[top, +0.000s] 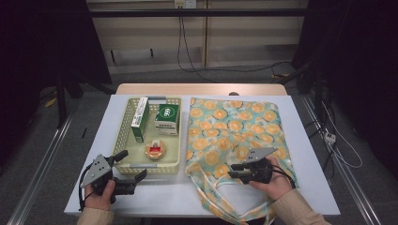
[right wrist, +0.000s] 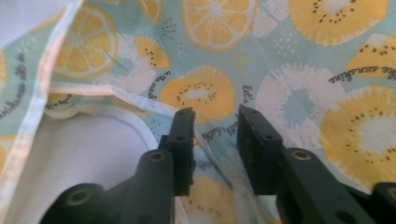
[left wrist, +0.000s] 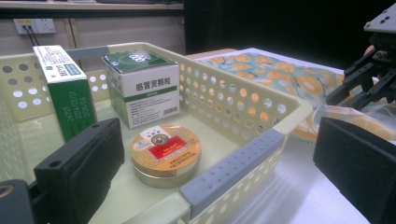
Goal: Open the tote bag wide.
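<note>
Right gripper (right wrist: 215, 116) jaws narrowly apart over bag (top: 234, 126) edge — grip unclear; left gripper (top: 126, 165) jaws wide, empty

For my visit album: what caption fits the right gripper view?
Right claw, jaws slightly apart, poised over the fruit-print cloth bag near its white handle.

High view down over table (top: 84, 154); tool views low and close, both on shared fruit-print bag (left wrist: 280, 74).

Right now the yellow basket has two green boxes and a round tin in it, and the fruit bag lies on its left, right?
Not quite. In the high view the fruit bag lies to the right of the yellow basket, not its left. The two green boxes and round tin are inside.
</note>
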Demonstrator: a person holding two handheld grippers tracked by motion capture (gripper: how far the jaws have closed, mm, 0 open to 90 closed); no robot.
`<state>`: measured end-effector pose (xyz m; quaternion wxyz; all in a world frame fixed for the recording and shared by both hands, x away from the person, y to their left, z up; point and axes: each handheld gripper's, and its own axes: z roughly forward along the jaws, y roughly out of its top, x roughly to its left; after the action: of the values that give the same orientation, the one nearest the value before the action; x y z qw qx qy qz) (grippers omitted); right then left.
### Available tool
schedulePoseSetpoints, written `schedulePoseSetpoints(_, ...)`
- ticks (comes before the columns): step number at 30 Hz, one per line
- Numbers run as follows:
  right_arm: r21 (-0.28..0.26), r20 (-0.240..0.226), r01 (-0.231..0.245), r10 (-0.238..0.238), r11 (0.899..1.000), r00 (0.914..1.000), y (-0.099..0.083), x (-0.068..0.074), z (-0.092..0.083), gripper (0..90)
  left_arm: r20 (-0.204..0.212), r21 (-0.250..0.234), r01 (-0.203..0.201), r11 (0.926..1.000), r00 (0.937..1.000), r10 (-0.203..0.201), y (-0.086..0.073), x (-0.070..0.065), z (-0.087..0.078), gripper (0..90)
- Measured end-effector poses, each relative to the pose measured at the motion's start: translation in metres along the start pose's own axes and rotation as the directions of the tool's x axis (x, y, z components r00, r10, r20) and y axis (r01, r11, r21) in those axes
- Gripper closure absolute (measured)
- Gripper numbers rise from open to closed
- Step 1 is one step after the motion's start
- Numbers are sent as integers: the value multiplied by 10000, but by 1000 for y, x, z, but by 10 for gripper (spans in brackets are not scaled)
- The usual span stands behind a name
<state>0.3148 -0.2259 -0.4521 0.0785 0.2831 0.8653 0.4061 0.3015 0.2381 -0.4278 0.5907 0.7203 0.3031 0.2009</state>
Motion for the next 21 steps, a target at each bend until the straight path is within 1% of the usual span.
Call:
schedulePoseSetpoints(2,222,67,219,-221,9995,9997,-2,1,3,723,-9,-20,4,10000,10000,-4,0,0,0,18)
schedulePoseSetpoints(3,202,114,325,-327,9993,9994,-2,1,4,749,-6,-15,-3,10000,10000,3,0,0,0,18)
schedulePoseSetpoints(5,121,121,280,-281,9995,9995,-3,0,5,801,8,36,-17,10000,10000,17,-1,1,0,18)
schedulePoseSetpoints(6,100,136,302,-303,9995,9994,-3,0,5,861,9,40,-27,10000,10000,27,-1,1,0,18)
schedulePoseSetpoints(7,94,78,370,-371,9993,9993,-3,0,6,893,12,41,-34,10000,10000,33,0,1,0,18)
schedulePoseSetpoints(8,49,71,270,-270,9996,9996,-2,0,6,898,-2,34,-32,10000,10000,32,0,1,0,18)
schedulePoseSetpoints(9,29,131,207,-207,9998,9997,-2,0,7,900,-9,23,-12,10000,10000,12,0,1,0,18)
schedulePoseSetpoints(10,47,145,248,-249,9997,9996,-2,-1,6,900,3,27,-11,10000,10000,11,0,1,0,18)
schedulePoseSetpoints(11,-46,47,196,-196,9998,9998,-1,-1,5,900,1,40,-38,10000,10000,38,-1,1,0,18)
schedulePoseSetpoints(13,-408,-120,-1,-4,9992,9999,0,-2,-1,900,17,47,-33,10000,10000,33,-1,1,0,18)
schedulePoseSetpoints(14,-498,-243,2,-15,9988,9997,1,-1,-4,900,19,43,-105,9999,9999,105,0,1,0,18)
schedulePoseSetpoints(15,-565,-334,24,-43,9984,9994,2,0,-7,900,14,49,-32,10000,10000,32,-1,1,1,18)
schedulePoseSetpoints(17,-504,-518,157,-184,9986,9985,2,4,-10,900,-8,77,-40,10000,10000,40,-1,1,1,18)
schedulePoseSetpoints(18,-501,-667,161,-195,9986,9976,1,6,-10,889,-10,75,-43,10000,10000,43,-1,1,1,18)
schedulePoseSetpoints(19,-447,-796,135,-170,9989,9967,-1,8,-9,830,-16,52,-26,10000,10000,26,0,1,1,18)
schedulePoseSetpoints(20,-424,-842,97,-133,9991,9964,-3,9,-8,781,-5,53,-99,9999,10000,99,0,1,0,18)
schedulePoseSetpoints(21,-421,-814,116,-150,9990,9966,-4,11,-8,768,1,48,-97,9999,10000,97,0,1,1,18)
